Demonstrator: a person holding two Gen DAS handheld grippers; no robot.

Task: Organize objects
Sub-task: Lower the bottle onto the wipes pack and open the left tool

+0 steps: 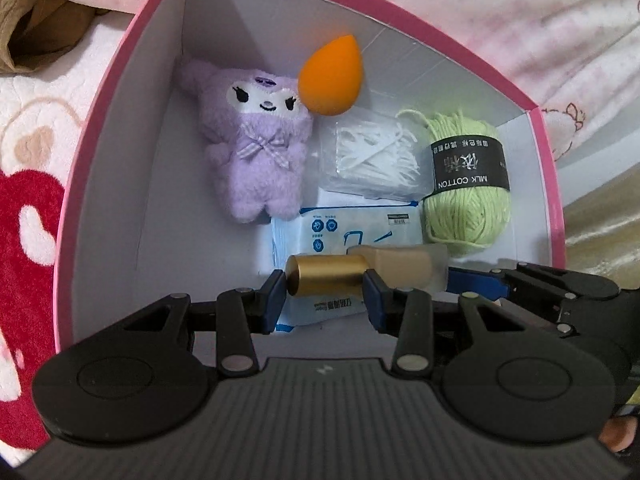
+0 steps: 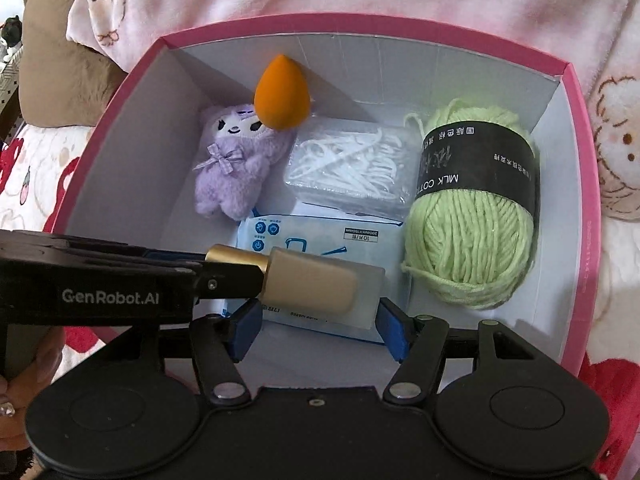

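Box [image 1: 120, 128]: pink outside, white inside, sitting on soft pink bedding [image 1: 520, 20].
Plush [image 1: 256, 140]: a purple bunny lying on its back at the left of the box floor.
Sponge [image 1: 330, 78]: orange and drop-shaped, touching the plush's head, pointy end toward the back wall.
Picks [image 1: 376, 156]: white floss picks in a clear pack, between the plush and the yarn.
Wipes [image 1: 344, 236]: a blue and white flat pack (partly under the picks), in front, near the middle.
Bottle [image 2: 316, 282]: a tan bottle with a gold cap [image 1: 326, 276], lying sideways over the wipes, cap to the left.
Left gripper [image 1: 325, 286]: its blue pads squeeze the gold cap from both sides.
Right gripper [image 2: 318, 326]: its pads stand wide apart on each side of the bottle's body; I cannot tell if they touch it.
Yarn [image 1: 466, 184]: a green ball with a black band, at the right of the box.
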